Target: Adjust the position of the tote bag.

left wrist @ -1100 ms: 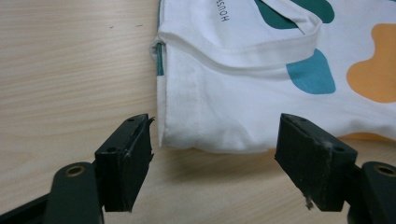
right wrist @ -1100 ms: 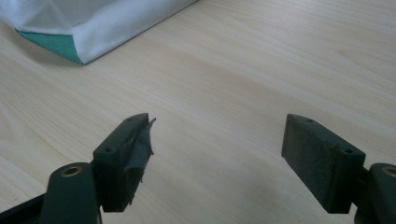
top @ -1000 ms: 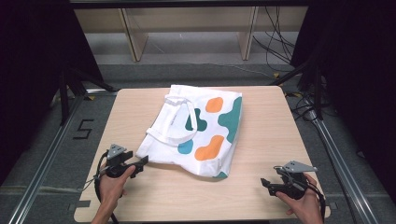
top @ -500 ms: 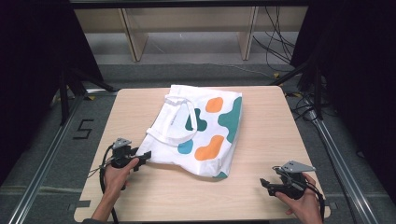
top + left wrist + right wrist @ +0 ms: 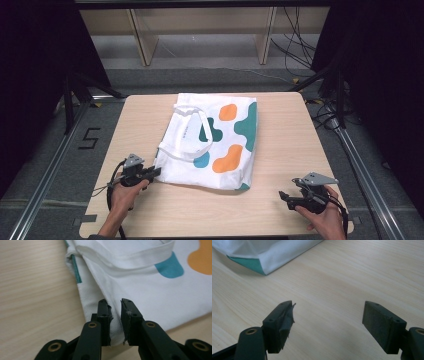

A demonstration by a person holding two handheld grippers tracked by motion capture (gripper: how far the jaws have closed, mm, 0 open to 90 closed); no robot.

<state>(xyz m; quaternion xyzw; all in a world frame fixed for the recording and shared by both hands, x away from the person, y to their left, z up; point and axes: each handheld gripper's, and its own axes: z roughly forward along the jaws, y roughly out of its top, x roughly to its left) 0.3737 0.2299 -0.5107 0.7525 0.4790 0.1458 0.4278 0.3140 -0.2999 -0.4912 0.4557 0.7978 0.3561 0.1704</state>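
Observation:
A white tote bag [image 5: 220, 145] with orange and teal blobs lies flat in the middle of the wooden table [image 5: 285, 135], its handles [image 5: 192, 131] folded on top. My left gripper [image 5: 158, 171] is at the bag's near left corner. In the left gripper view the jaws [image 5: 115, 303] stand a narrow gap apart with the corner of the white cloth [image 5: 150, 290] between them. My right gripper [image 5: 283, 196] rests near the table's front right, open, with bare wood between its fingers [image 5: 329, 304]. The bag's teal bottom corner [image 5: 249, 263] lies well ahead of it.
The table's front edge [image 5: 215, 235] runs just below both hands. Metal rails [image 5: 47, 175] flank the table on the floor. A wooden shelf frame [image 5: 200, 30] and cables [image 5: 300, 55] stand beyond the far edge.
My left gripper has moved right and forward to the bag's near left corner and its jaws have closed down around the cloth. The right gripper has stayed put.

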